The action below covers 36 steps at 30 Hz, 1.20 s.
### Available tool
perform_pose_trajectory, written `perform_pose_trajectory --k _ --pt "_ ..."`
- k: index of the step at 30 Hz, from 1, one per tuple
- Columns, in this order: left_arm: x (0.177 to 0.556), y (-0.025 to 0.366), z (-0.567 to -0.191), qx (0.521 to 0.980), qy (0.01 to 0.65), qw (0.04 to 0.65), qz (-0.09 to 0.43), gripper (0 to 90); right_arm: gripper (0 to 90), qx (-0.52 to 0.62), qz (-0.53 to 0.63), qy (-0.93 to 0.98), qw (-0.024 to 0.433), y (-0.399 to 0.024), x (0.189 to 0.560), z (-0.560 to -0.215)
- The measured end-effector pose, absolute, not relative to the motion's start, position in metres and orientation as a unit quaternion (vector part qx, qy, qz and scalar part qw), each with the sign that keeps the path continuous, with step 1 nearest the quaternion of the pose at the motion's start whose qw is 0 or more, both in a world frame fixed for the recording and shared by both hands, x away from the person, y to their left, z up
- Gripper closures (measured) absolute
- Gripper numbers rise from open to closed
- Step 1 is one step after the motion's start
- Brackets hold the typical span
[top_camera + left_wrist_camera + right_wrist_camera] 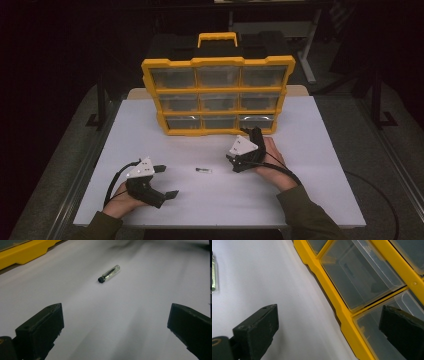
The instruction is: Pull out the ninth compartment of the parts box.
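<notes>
On the white table [310,165], from above, I see a small glass vial [203,171] lying between my grippers. Left gripper [115,327]: jaws wide, vial ahead (round, may roll if nudged). Right gripper [329,330]: jaws wide beside the yellow drawer organizer [342,315].

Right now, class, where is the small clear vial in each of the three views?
High view: the vial lies on the white table, between the two grippers.
Left gripper view: upper middle, ahead of the open fingers.
Right gripper view: at the left edge, cut off.
Shared landmark: the yellow organizer.
</notes>
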<state>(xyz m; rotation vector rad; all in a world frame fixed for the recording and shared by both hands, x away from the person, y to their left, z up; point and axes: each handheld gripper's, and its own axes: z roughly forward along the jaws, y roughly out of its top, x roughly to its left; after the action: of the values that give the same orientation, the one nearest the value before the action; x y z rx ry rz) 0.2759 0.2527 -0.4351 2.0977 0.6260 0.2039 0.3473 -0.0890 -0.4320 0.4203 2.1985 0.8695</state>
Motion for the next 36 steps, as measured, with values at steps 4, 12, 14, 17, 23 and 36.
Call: perform_pose_trajectory --k 4,12,14,17,23,36 --pt "0.276 0.2529 -0.4348 0.85 0.254 0.454 0.082 0.4 2.0 0.15 0.328 0.853 0.377 -0.0883 0.347 -0.4318" --pt "0.2758 0.2527 -0.4349 0.85 0.253 0.454 0.083 0.4 2.0 0.14 0.318 0.853 0.388 -0.0863 0.3454 -0.4335" --pt "0.2755 0.2527 -0.4346 0.85 0.255 0.454 0.082 0.4 2.0 0.138 0.315 0.853 0.394 -0.0856 0.3447 -0.4342" --pt "0.2759 0.2529 -0.4346 0.85 0.254 0.454 0.082 0.4 2.0 0.132 0.312 0.852 0.399 -0.0846 0.3441 -0.4348" --pt "0.2756 0.2528 -0.4345 0.849 0.255 0.456 0.082 0.4 2.0 0.118 0.302 0.85 0.416 -0.0834 0.3433 -0.4364" --pt "0.2757 0.2531 -0.4341 0.85 0.253 0.455 0.084 0.5 2.0 0.091 0.277 0.847 0.444 -0.0815 0.3406 -0.4382"
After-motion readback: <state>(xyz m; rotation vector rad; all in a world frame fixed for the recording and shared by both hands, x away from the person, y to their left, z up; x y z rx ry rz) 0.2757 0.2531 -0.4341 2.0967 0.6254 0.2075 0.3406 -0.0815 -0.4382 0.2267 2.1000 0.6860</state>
